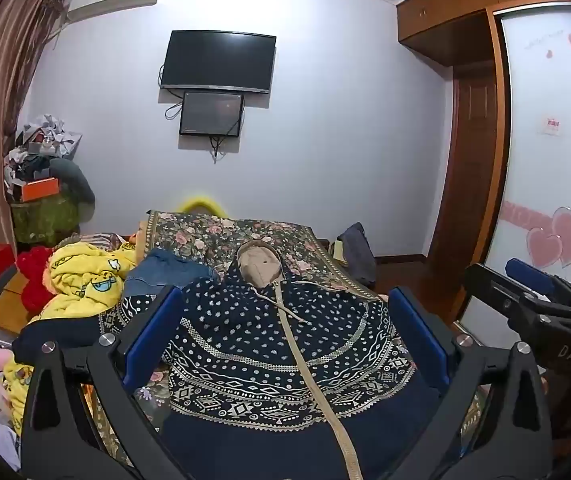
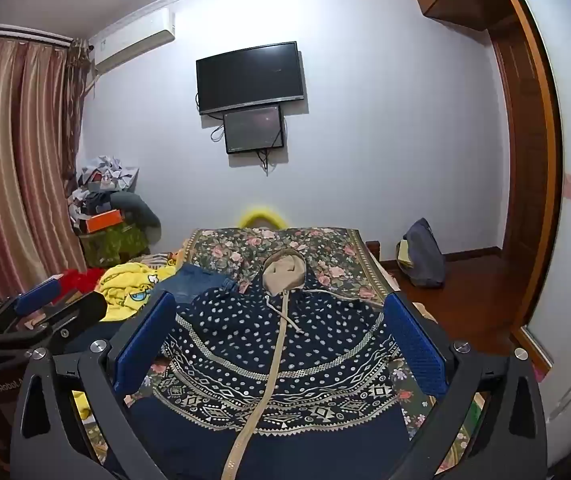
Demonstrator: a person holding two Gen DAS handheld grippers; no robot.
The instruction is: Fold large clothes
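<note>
A navy hooded jacket (image 1: 269, 352) with white dots, tan patterned bands, a tan zipper and a tan-lined hood lies flat, front up, on the floral bedspread (image 1: 221, 236); it also shows in the right wrist view (image 2: 285, 360). My left gripper (image 1: 285, 344) is open and empty, held above the jacket. My right gripper (image 2: 281, 344) is open and empty above it too. The right gripper appears at the right edge of the left wrist view (image 1: 541, 300), and the left gripper at the left edge of the right wrist view (image 2: 41, 312).
Yellow cartoon fleece (image 1: 85, 280), red fabric (image 1: 35, 276) and folded jeans (image 1: 169, 270) lie left of the jacket. A cluttered stand (image 1: 45, 200) and curtains (image 2: 9, 160) are at left. A grey bag (image 2: 423, 252) sits on the floor by the wardrobe (image 1: 545, 160).
</note>
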